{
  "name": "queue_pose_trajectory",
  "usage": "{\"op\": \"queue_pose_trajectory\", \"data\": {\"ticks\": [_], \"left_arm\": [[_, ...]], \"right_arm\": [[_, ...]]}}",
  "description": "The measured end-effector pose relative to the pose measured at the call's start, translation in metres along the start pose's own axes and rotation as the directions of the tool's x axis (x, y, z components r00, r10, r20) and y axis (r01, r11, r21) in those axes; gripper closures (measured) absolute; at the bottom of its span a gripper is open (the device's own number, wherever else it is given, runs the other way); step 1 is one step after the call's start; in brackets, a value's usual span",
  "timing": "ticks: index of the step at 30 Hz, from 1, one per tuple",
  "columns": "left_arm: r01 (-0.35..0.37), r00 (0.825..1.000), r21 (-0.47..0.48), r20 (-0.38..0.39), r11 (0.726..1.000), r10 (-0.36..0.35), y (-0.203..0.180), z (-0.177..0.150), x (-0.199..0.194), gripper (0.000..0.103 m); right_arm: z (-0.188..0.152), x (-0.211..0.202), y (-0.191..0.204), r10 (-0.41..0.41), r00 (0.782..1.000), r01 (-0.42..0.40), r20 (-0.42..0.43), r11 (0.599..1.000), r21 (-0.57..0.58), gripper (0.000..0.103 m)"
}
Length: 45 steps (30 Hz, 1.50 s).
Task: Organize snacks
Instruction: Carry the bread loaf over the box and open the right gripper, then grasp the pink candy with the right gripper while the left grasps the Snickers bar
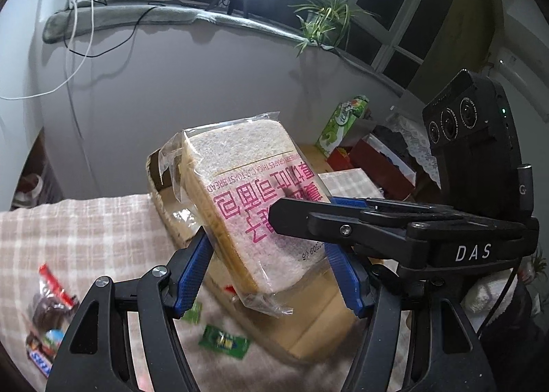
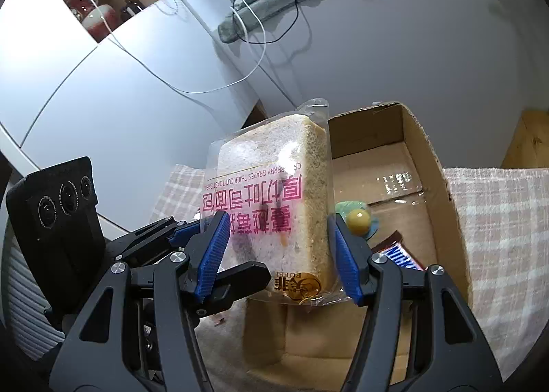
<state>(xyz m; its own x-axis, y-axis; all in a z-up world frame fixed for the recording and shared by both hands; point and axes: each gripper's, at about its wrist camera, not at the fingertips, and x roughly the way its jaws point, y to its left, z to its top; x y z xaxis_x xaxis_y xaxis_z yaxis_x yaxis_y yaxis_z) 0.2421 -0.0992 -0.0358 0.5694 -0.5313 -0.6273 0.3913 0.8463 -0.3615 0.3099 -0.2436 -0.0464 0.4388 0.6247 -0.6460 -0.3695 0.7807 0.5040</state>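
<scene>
I have the bagged toast bread [image 1: 255, 206] lifted off the worktop [image 1: 79, 230] and held between both tools, which is why it hangs tilted in the air above the near end of the cardboard box [image 2: 387, 165] rather than resting anywhere. My left hand-held gripper [image 1: 271, 272] has its blue pads pressed against the two broad sides of the pack near its lower end, closed about as far as the loaf's thickness allows. My right hand-held gripper [image 2: 278, 251] does the same from the other direction, its pads set on either edge of the pack low down; in the left view its black finger lies across the printed face. I judge the double hold is there because the bag is soft and slippery and the slices would sag or slide under a single pinch. The box sits on the checked cloth with its mouth up, and inside I see a round jelly cup [image 2: 357, 218] and a Snickers bar [image 2: 399, 254], so it looks like the collecting place. Loose items remain on the cloth to the left: a green sachet [image 1: 224, 340] and a small heap of chocolate wrappers [image 1: 48, 320]. The next move, I think, calls for lowering the loaf flat into the free floor of the box without crushing the jelly cup.
</scene>
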Motion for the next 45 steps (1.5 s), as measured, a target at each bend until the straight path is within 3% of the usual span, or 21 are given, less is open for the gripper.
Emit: {"op": "queue_pose_trajectory", "data": {"ticks": [9, 14, 26, 36, 45], "left_arm": [[-0.015, 0.999, -0.010, -0.029, 1.000, 0.015, 0.004, 0.009, 0.026, 0.038], [-0.046, 0.998, 0.013, -0.045, 0.999, 0.046, 0.001, 0.008, 0.036, 0.038], [-0.064, 0.997, 0.043, -0.029, 0.997, 0.065, -0.007, 0.009, 0.028, 0.038], [-0.083, 0.997, 0.048, 0.000, 0.995, 0.083, -0.011, 0.003, -0.001, 0.038], [-0.148, 0.988, 0.010, 0.050, 0.989, 0.147, 0.016, -0.025, -0.063, 0.038]], "right_arm": [[0.006, 0.013, -0.018, -0.039, 0.999, 0.039, -0.014, 0.999, 0.017, 0.042], [0.008, 0.008, -0.025, -0.112, 0.994, 0.112, 0.018, 0.994, 0.015, 0.024], [0.005, -0.006, -0.020, -0.162, 0.986, 0.161, 0.042, 0.987, 0.007, 0.019], [-0.011, -0.029, -0.003, -0.178, 0.980, 0.178, 0.089, 0.984, 0.009, 0.019], [-0.047, -0.054, 0.041, -0.158, 0.970, 0.174, 0.187, 0.982, -0.071, 0.019]]}}
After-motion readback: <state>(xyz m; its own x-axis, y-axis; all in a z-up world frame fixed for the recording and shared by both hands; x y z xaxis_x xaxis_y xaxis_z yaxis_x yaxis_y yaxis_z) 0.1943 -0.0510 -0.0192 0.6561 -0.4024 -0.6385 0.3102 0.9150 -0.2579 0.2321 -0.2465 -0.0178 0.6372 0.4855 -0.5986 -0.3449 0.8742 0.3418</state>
